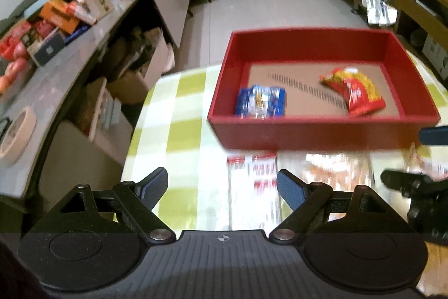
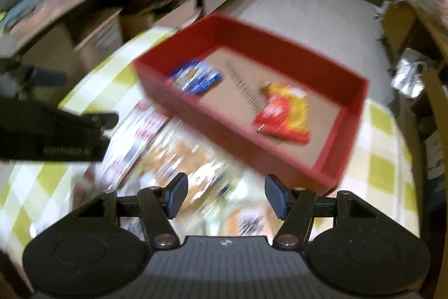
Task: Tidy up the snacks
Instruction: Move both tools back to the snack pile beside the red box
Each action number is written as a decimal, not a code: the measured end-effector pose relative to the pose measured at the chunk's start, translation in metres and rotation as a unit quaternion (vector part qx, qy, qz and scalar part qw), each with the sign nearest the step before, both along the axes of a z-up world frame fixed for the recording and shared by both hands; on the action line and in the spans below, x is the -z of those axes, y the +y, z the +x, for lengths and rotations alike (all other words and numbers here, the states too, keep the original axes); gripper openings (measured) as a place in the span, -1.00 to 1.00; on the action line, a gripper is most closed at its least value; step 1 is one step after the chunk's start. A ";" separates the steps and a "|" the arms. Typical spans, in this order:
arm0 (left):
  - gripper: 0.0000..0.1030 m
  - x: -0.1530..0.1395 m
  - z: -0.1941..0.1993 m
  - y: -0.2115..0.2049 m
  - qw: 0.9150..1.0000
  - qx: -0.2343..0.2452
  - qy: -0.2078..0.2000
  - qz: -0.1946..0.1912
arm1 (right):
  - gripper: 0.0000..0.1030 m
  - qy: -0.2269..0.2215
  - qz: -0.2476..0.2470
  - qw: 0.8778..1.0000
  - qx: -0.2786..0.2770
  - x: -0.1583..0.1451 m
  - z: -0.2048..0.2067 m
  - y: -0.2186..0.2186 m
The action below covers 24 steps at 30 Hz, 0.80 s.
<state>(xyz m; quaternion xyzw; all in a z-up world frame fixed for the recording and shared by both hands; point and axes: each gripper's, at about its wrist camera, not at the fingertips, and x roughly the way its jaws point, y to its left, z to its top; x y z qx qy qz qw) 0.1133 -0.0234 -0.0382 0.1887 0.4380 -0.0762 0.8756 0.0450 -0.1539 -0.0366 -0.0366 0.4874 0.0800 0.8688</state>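
Both the left gripper (image 1: 221, 188) and right gripper (image 2: 226, 196) gape empty above clear snack packs (image 2: 179, 159): light, crinkly, slippery; pinch an edge seam.

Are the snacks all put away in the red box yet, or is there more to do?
Partly done. A blue packet and a red-and-yellow packet already lie in the red box. Nothing is in hand: the left gripper and the right gripper are both open and empty. Left to do: more clear-wrapped snacks sit on the checked tablecloth in front of the box; blur hides how many.
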 end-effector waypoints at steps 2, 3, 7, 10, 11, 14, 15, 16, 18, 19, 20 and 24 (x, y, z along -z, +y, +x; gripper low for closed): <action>0.73 0.003 -0.008 0.009 1.000 -0.001 0.011 0.001 | 0.31 0.015 -0.002 1.000 -0.021 0.007 -0.006 0.010; 0.73 0.005 -0.012 0.012 1.000 -0.002 0.016 0.002 | 0.31 0.021 -0.006 0.999 -0.032 0.011 -0.008 0.015; 0.73 0.011 -0.027 0.026 0.999 -0.007 0.043 -0.006 | 0.32 0.048 -0.015 0.997 -0.066 0.024 -0.015 0.030; 0.73 0.012 -0.035 0.032 0.998 -0.011 0.060 -0.014 | 0.32 0.060 -0.020 0.994 -0.086 0.032 -0.018 0.038; 0.74 0.013 -0.037 0.034 0.998 -0.012 0.064 -0.018 | 0.32 0.067 -0.021 0.993 -0.093 0.036 -0.017 0.040; 0.75 0.015 -0.044 0.038 0.997 -0.014 0.077 -0.027 | 0.46 0.075 -0.024 0.991 -0.109 0.044 -0.016 0.047; 0.75 0.016 -0.046 0.039 0.996 -0.015 0.082 -0.028 | 0.52 0.075 -0.023 0.991 -0.111 0.044 -0.015 0.047; 0.75 0.018 -0.048 0.040 0.996 -0.015 0.087 -0.028 | 0.56 0.078 -0.022 0.990 -0.114 0.046 -0.013 0.048; 0.76 0.023 -0.050 0.042 0.994 -0.020 0.099 -0.029 | 0.62 0.085 -0.023 0.989 -0.118 0.049 -0.012 0.050; 0.76 0.025 -0.050 0.044 0.994 -0.022 0.105 -0.030 | 0.62 0.087 -0.026 0.988 -0.122 0.050 -0.011 0.052; 0.76 0.027 -0.051 0.045 0.993 -0.025 0.112 -0.031 | 0.62 0.088 -0.030 0.987 -0.130 0.049 -0.013 0.054; 0.76 0.032 -0.050 0.051 0.991 -0.035 0.127 -0.038 | 0.67 0.085 -0.030 0.984 -0.152 0.045 -0.015 0.056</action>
